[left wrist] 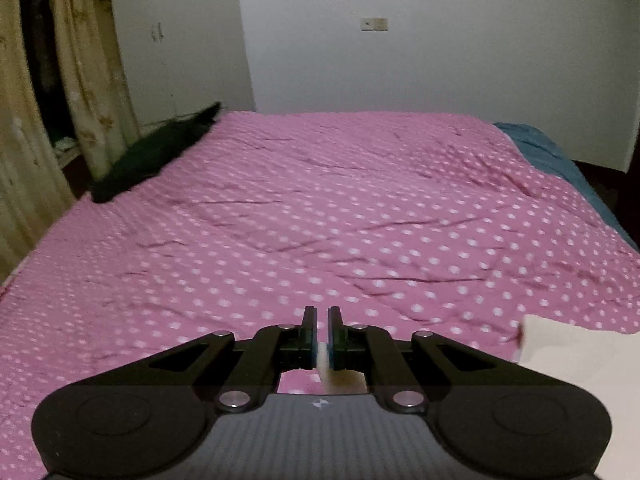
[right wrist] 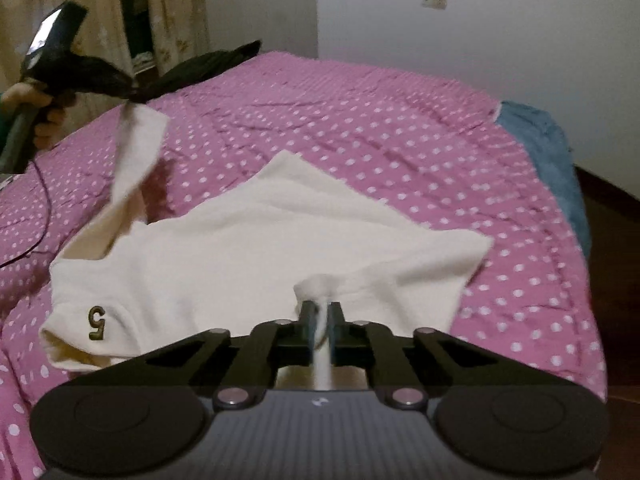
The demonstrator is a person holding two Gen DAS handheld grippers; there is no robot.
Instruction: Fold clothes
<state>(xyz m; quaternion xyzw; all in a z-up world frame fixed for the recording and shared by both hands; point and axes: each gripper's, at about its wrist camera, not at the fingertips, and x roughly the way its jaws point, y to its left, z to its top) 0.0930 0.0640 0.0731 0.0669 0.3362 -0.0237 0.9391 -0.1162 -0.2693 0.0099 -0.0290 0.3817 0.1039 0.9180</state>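
A cream shirt [right wrist: 248,248] with a small dark "5" emblem [right wrist: 97,322] lies spread on the pink dotted bed. In the right wrist view my right gripper [right wrist: 319,309] is shut on a bunched fold of it near the front edge. At the upper left of that view my left gripper [right wrist: 134,95] holds one end of the shirt [right wrist: 136,148] lifted off the bed, so the cloth hangs in a strip. In the left wrist view my left gripper [left wrist: 322,317] is shut with cream fabric [left wrist: 323,360] pinched between its pads, and more of the shirt [left wrist: 580,380] shows at the lower right.
The pink polka-dot sheet [left wrist: 320,208] covers the bed. A dark garment [left wrist: 156,156] lies at the bed's far left edge, beside curtains [left wrist: 92,80]. Blue bedding [left wrist: 552,152] shows at the far right. A person's hand [right wrist: 44,120] grips the left handle; a thin cable [right wrist: 44,208] trails below it.
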